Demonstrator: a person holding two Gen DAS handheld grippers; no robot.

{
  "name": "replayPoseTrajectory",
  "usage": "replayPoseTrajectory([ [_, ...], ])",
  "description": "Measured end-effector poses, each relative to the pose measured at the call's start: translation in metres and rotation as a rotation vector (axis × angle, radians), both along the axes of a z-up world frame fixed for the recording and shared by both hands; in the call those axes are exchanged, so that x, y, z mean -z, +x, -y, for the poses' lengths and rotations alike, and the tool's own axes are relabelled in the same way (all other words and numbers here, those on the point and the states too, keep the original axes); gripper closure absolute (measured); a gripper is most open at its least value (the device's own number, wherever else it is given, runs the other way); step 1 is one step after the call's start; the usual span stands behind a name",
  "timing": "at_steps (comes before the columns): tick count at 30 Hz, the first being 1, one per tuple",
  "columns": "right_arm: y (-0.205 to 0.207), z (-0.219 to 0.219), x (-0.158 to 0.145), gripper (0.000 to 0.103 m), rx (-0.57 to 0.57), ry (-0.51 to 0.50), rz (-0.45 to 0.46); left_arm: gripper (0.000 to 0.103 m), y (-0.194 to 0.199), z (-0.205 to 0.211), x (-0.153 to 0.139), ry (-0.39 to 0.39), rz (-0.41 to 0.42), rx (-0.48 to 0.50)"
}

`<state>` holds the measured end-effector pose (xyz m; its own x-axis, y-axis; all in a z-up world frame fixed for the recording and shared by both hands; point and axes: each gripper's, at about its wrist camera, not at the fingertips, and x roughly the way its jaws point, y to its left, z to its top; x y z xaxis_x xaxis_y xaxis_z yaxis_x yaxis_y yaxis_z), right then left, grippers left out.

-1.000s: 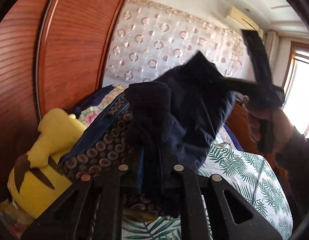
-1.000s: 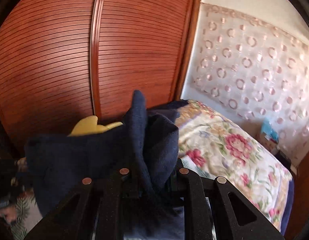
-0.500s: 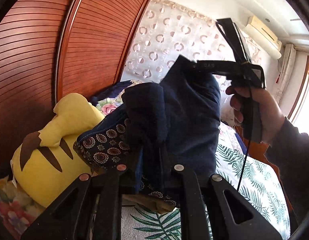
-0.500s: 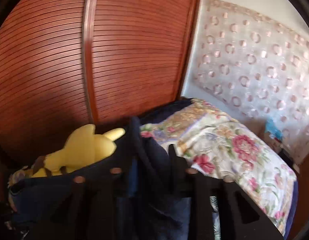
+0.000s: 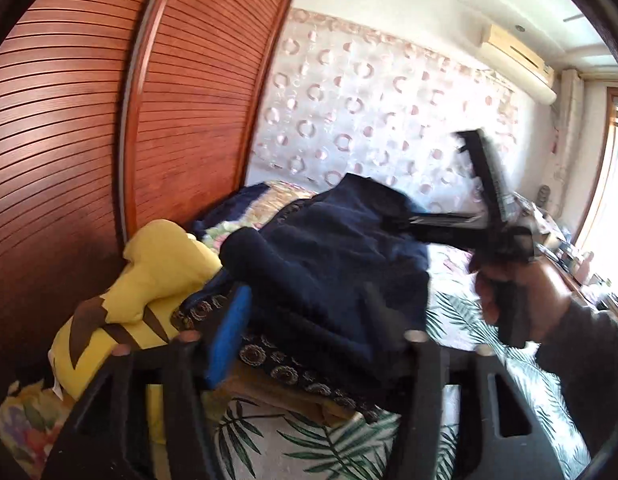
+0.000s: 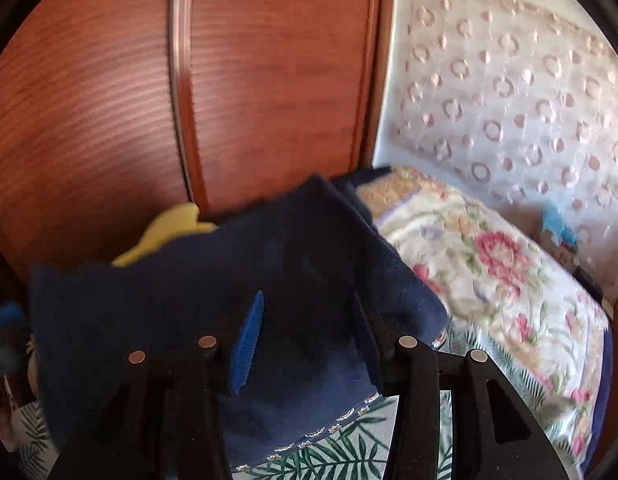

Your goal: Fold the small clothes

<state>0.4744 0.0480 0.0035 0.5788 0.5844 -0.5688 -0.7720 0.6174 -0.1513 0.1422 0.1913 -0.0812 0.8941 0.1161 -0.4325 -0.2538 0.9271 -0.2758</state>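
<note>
1. Navy garment (image 5: 333, 264) lies on the patterned clothes pile (image 5: 285, 364) on the bed (image 6: 489, 280).
2. Left gripper (image 5: 309, 320) jaws just opened wide, cloth loose between; right gripper (image 6: 309, 328) likewise, half-open.
3. Risk: folded stack seems uneven, may slump onto yellow plush (image 5: 149, 280).

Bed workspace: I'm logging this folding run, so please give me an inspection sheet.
Surface: bed with leaf-print sheet.
Job's things: dark blue garment lying on a stack of folded clothes.
Clutter: yellow plush toy; floral quilt.
Grippers: left claw and right claw have just been opening; both open, garment between the fingers, not pinched.
Cables: nothing seen.
Surroundings: slatted wooden wardrobe, patterned curtain, air conditioner, window.
</note>
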Motion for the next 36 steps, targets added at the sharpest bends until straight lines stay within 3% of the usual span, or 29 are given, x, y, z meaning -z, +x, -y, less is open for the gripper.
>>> replayPoseTrajectory([
  [1, 0.003, 0.001, 0.003, 0.055, 0.017, 0.007, -0.004, 0.025, -0.001, 0.001, -0.002, 0.007, -0.001, 0.017],
  [2, 0.005, 0.000, 0.002, 0.055, 0.026, 0.021, -0.005, 0.023, -0.002, 0.004, -0.004, 0.025, -0.002, 0.024],
  [6, -0.005, 0.006, -0.012, 0.055, 0.060, 0.095, 0.000, 0.022, -0.004, 0.012, -0.009, 0.085, -0.027, 0.035],
  [9, -0.037, 0.021, -0.018, 0.055, 0.067, 0.130, 0.024, 0.019, -0.009, 0.020, -0.014, 0.114, -0.018, 0.044],
  [19, -0.151, 0.094, -0.001, 0.055, 0.125, 0.182, 0.050, 0.017, -0.028, 0.062, -0.027, 0.201, -0.006, 0.137],
  [25, -0.225, 0.148, 0.006, 0.054, 0.206, 0.191, 0.048, 0.017, -0.043, 0.096, -0.030, 0.216, -0.006, 0.210],
  [29, -0.271, 0.180, 0.004, 0.046, 0.246, 0.228, 0.037, 0.017, -0.051, 0.121, -0.034, 0.237, -0.007, 0.258],
  [32, -0.301, 0.200, 0.002, 0.033, 0.289, 0.242, 0.039, 0.017, -0.057, 0.135, -0.037, 0.209, -0.008, 0.308],
  [36, -0.341, 0.222, 0.001, 0.030, 0.349, 0.269, 0.040, 0.017, -0.063, 0.156, -0.041, 0.205, -0.012, 0.336],
])
